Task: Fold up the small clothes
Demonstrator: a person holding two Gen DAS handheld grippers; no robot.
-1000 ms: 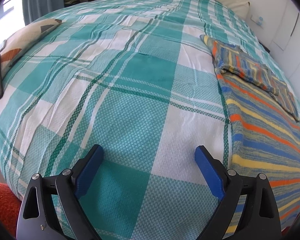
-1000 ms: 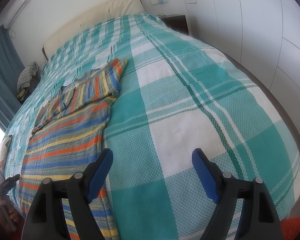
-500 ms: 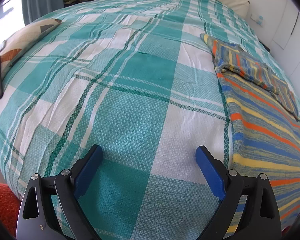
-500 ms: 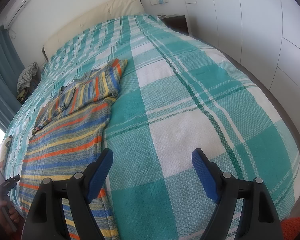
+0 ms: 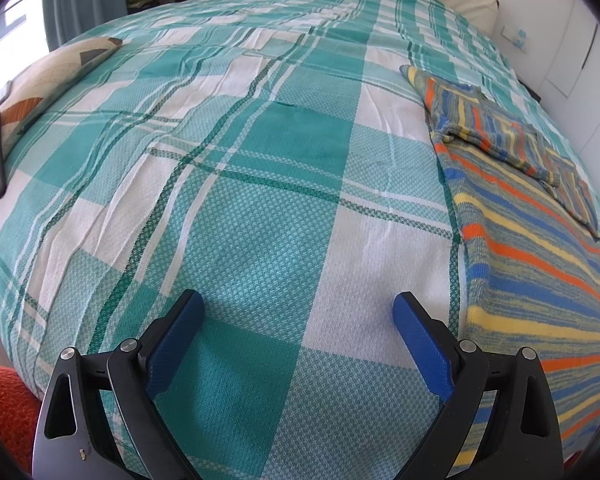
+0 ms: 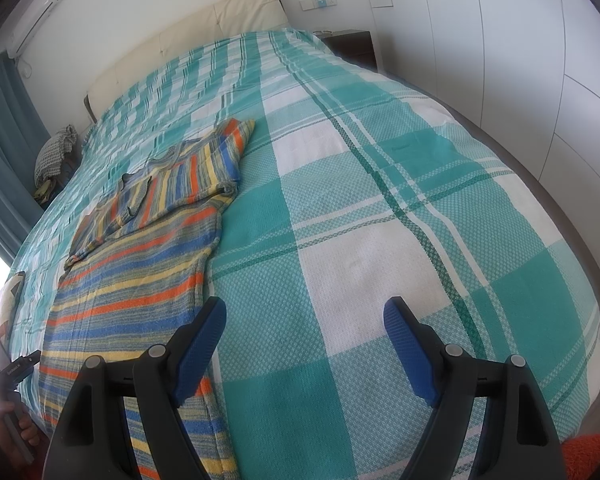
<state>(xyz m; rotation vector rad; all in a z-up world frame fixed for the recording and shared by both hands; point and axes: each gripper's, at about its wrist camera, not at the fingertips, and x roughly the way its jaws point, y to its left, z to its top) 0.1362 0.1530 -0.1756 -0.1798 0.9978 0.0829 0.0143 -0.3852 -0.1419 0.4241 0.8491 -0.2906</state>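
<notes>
A striped knit garment (image 5: 528,240) in orange, blue, yellow and grey lies flat on the bed, its sleeves folded across the top. It fills the right side of the left wrist view and the left side of the right wrist view (image 6: 140,272). My left gripper (image 5: 298,308) hangs open over bare bedspread to the left of the garment, nothing between its blue pads. My right gripper (image 6: 304,312) is open too, its left finger (image 6: 204,332) over the garment's right edge. The hand holding the left gripper (image 6: 10,428) shows at the bottom left of the right wrist view.
The bed carries a teal and white plaid bedspread (image 5: 240,168). A patterned pillow (image 5: 48,80) lies at its left edge. A cream headboard (image 6: 204,36), a dark nightstand (image 6: 352,46) and white wardrobe doors (image 6: 520,60) stand beyond. An orange rug (image 5: 0,404) lies by the bed.
</notes>
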